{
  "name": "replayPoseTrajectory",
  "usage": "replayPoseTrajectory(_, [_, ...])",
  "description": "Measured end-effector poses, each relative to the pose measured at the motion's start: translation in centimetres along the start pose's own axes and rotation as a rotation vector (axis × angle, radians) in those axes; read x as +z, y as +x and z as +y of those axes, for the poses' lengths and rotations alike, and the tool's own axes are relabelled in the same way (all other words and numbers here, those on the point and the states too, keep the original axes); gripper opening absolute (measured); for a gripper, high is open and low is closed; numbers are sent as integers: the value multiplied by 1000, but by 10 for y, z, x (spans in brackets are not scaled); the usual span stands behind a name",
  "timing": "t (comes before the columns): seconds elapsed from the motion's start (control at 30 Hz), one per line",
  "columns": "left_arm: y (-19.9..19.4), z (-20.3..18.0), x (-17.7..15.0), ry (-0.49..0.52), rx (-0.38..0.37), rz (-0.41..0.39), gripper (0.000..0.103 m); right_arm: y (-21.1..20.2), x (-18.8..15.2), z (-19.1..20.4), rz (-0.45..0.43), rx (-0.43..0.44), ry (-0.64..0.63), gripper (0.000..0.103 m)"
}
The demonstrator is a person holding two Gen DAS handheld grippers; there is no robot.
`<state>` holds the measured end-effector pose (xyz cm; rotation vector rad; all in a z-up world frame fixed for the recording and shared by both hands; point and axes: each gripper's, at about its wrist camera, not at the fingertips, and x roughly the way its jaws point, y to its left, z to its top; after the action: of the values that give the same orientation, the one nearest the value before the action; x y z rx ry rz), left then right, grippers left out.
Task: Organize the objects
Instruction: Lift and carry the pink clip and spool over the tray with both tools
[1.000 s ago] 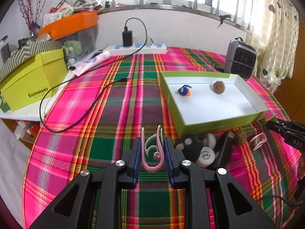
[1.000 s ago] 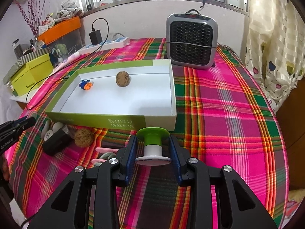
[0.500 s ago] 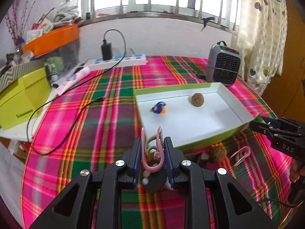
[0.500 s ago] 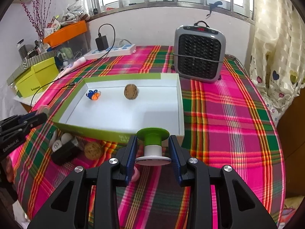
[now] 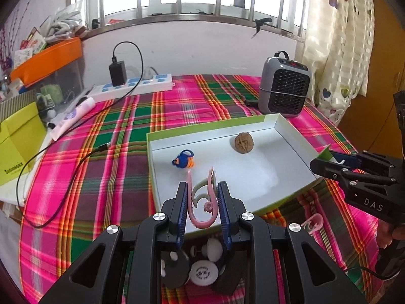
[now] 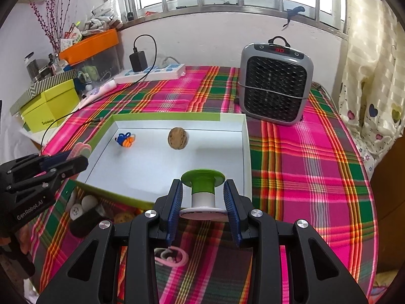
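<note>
Plaid tablecloth (image 5: 106, 177) w/ box lid (image 5: 298, 192); left claw (image 5: 202, 200) grips pink hook (image 5: 202, 210), right claw (image 6: 202, 202) grips spool (image 6: 202, 192).

Both grippers matte black plastic, triangular cutouts, silver screw heads at the joints, ribbed blue pads. Right gripper (image 5: 326, 160) marked "DAS", thin black cable below the marking. Left gripper (image 6: 73, 158) marked "GenRobot.AI" in white.

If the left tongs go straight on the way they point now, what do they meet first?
Probably the white floor of the tray, just ahead of the left tongs and their pink clip; depth is uncertain.
</note>
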<state>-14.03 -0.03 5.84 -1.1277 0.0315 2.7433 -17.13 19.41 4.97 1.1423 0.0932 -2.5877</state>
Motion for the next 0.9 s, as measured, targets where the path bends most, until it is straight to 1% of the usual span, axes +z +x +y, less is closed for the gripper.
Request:
replayPoseTrajectory(0.23, [16, 0, 11, -5, -13, 10, 21, 13, 10, -3, 12, 2, -7, 35])
replayPoseTrajectory(0.57, [44, -2, 28, -1, -33, 33, 21, 40, 34, -4, 34, 2, -27, 35])
replayPoseTrajectory(0.9, [70, -1, 40, -2, -51, 65, 21, 70, 47, -8, 80, 9, -25, 35])
